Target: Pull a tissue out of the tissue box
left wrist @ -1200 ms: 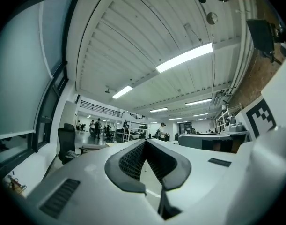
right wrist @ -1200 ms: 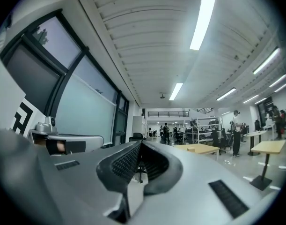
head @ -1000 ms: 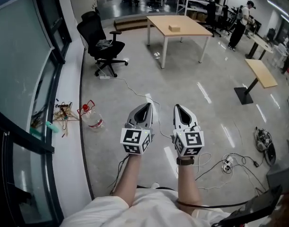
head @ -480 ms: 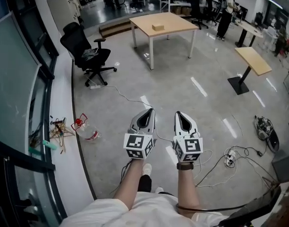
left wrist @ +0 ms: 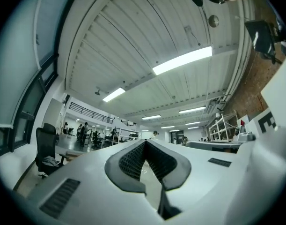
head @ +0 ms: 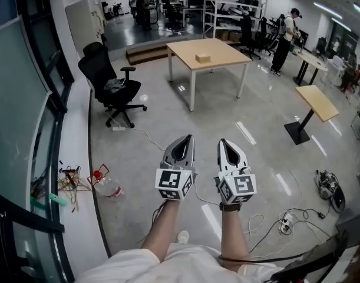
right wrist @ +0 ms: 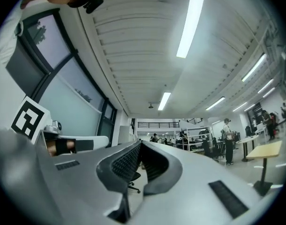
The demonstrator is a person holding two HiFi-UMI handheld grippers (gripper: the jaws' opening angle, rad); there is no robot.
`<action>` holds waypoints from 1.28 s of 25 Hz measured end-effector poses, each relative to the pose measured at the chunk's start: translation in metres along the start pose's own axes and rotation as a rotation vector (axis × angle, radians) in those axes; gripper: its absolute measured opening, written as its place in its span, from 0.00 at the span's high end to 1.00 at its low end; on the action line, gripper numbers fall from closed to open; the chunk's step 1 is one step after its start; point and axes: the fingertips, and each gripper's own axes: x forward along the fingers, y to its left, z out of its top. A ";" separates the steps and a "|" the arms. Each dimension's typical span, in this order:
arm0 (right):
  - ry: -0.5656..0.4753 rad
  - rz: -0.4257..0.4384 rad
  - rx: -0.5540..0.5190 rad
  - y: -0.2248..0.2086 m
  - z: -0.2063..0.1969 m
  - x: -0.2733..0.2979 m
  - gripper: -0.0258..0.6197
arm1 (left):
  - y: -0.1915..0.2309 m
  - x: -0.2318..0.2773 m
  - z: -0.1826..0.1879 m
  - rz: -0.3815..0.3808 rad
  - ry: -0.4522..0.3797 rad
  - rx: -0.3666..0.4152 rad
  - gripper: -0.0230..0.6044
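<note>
A small tan box (head: 202, 58) sits on a light wooden table (head: 227, 47) far across the room in the head view; I cannot tell whether it is the tissue box. Both grippers are held side by side at chest height, pointing toward that table and slightly upward. The left gripper (head: 184, 139) has its jaws shut with nothing between them, as the left gripper view confirms (left wrist: 145, 143). The right gripper (head: 223, 141) is likewise shut and empty (right wrist: 139, 144). No tissue shows in any view.
A black office chair (head: 112, 78) stands left of the table by the window ledge (head: 79, 152). A plastic bottle (head: 109, 187) and clutter lie at the ledge. Cables and a power strip (head: 286, 220) lie on the floor at right. A small side table (head: 318, 99) and people (head: 284, 34) are farther off.
Both grippers have risen and moved forward together, staying shut. The head view has tilted up, and the wooden table with the box now shows lower in the picture.
</note>
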 end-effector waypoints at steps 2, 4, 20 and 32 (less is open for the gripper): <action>-0.011 -0.007 -0.032 0.008 -0.002 0.022 0.96 | 0.019 0.007 0.001 -0.004 -0.011 -0.009 0.96; 0.014 -0.018 -0.019 0.016 -0.007 0.039 0.96 | 0.035 0.014 -0.003 -0.009 -0.001 0.005 0.96; 0.070 0.044 0.011 -0.039 -0.057 0.144 0.96 | 0.073 0.129 -0.055 -0.035 0.067 -0.006 0.96; 0.003 -0.003 -0.008 -0.212 -0.048 0.235 0.96 | 0.072 0.303 -0.069 0.018 0.038 0.045 0.96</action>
